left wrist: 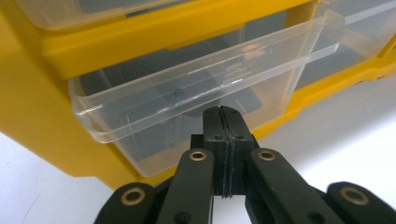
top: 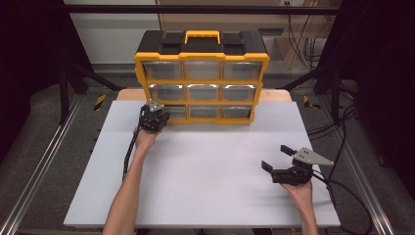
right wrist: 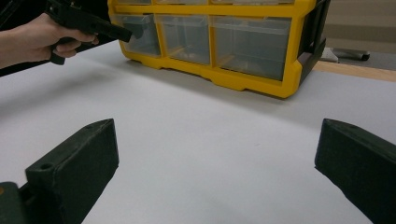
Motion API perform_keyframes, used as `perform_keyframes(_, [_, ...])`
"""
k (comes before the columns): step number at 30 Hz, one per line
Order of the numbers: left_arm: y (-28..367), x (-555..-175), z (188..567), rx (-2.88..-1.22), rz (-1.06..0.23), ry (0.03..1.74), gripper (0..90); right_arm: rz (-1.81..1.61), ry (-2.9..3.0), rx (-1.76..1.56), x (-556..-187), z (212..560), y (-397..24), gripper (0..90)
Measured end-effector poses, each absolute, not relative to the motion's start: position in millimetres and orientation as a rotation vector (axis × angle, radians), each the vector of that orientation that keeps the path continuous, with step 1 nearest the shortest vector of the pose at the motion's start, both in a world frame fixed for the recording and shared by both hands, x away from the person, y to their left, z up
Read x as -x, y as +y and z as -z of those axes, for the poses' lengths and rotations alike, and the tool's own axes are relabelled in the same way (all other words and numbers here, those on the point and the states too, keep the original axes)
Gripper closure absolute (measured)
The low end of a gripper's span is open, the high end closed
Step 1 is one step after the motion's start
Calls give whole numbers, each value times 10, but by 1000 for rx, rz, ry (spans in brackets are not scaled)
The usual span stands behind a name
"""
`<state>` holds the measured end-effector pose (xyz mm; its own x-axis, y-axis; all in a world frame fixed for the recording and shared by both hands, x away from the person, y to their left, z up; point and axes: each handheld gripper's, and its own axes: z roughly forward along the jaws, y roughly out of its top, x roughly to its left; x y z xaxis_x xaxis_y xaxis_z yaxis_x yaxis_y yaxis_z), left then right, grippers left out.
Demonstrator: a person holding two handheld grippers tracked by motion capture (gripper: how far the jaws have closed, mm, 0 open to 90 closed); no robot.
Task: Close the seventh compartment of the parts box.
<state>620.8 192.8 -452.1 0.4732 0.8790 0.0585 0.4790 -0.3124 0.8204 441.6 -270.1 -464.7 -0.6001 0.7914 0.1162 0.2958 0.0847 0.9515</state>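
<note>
A yellow and black drawer organizer (top: 202, 81) with clear drawers stands at the far edge of the white board. Its bottom-left clear drawer (left wrist: 140, 98) sticks out a little from the yellow frame. My left gripper (left wrist: 222, 112) is shut, pads pressed together with nothing visible between them, its tip right at that drawer's front below the lip. From above, the left gripper (top: 159, 117) sits against the bottom-left drawer (top: 176, 112). My right gripper (top: 275, 157) rests open near the board's right side, well clear of the organizer (right wrist: 243, 77), its jaws (right wrist: 217, 140) spread wide over bare board.
The white board (top: 205, 171) lies on a wooden table, with metal rails along both sides. Cables trail on the floor at the right (top: 342, 127). The other hand with its gripper (right wrist: 93, 25) shows at the organizer's left end.
</note>
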Motion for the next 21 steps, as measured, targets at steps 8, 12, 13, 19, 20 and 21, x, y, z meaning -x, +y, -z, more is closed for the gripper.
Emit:
perform_keyframes(8, [1905, -6241, 4545, -1950, -671, 1133, 890, -1537, 1936, -1074, -4411, 4642, -2703, 3])
perform_keyframes(12, [1913, -6256, 4559, -1945, -678, 1139, 890, -1535, 1937, -1074, -4412, 4645, -2701, 4])
perform_keyframes(13, [1916, -6260, 4562, -1945, -678, 1139, 890, -1535, 1937, -1067, -4414, 4646, -2700, 4])
perform_keyframes(19, [1924, -6278, 4566, -1939, -687, 1146, 890, -1529, 1938, -1065, -4416, 4650, -2699, 4])
perform_keyframes(20, [1920, -6282, 4569, -1936, -688, 1146, 891, -1529, 1939, -1065, -4417, 4650, -2699, 4])
perform_keyframes(21, [1919, -6285, 4571, -1936, -687, 1146, 890, -1527, 1939, -1065, -4417, 4649, -2700, 3])
